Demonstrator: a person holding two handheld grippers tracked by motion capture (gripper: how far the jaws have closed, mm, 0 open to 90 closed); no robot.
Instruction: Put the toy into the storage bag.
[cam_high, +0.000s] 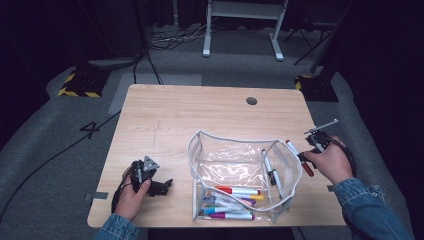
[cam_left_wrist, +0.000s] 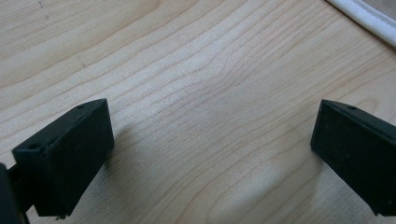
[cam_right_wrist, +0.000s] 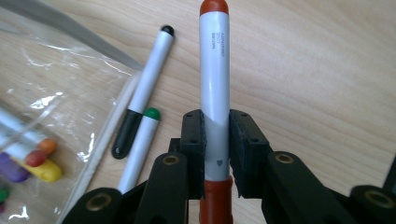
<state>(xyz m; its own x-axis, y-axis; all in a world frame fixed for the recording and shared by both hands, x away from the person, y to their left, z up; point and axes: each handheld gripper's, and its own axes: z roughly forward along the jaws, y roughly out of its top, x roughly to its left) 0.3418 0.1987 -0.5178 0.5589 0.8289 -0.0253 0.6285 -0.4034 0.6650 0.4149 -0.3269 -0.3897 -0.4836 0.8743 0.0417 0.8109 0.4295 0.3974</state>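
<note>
The right gripper (cam_right_wrist: 215, 140) is clamping a red-capped marker (cam_right_wrist: 215, 88) between its two pads, which are pressing on the white barrel from either side just above the red end cap, so that the marker is standing straight out ahead of the jaws with its other red end farthest from the hand. In the high view this right gripper (cam_high: 306, 156) is sitting off the right end of a clear pouch (cam_high: 295, 165), with the red-capped marker (cam_high: 299, 156) slanting across just beside the pouch's white rim. Ahead of the gripper and to the left of its held marker, a black-capped marker (cam_right_wrist: 145, 86) and a green-capped marker (cam_right_wrist: 140, 144) are lying on the wooden table (cam_right_wrist: 327, 70), close beside each other and right along the pouch's edge; farther left, more coloured markers (cam_right_wrist: 28, 158) are lying inside the clear pouch. The left gripper (cam_high: 167, 184) is resting low over the table on the pouch's left, well apart from it, its jaws standing wide apart with only bare wood between them; in the left gripper view a strip of the pouch's white rim (cam_left_wrist: 369, 18) is showing far ahead and to the right of those jaws.
</note>
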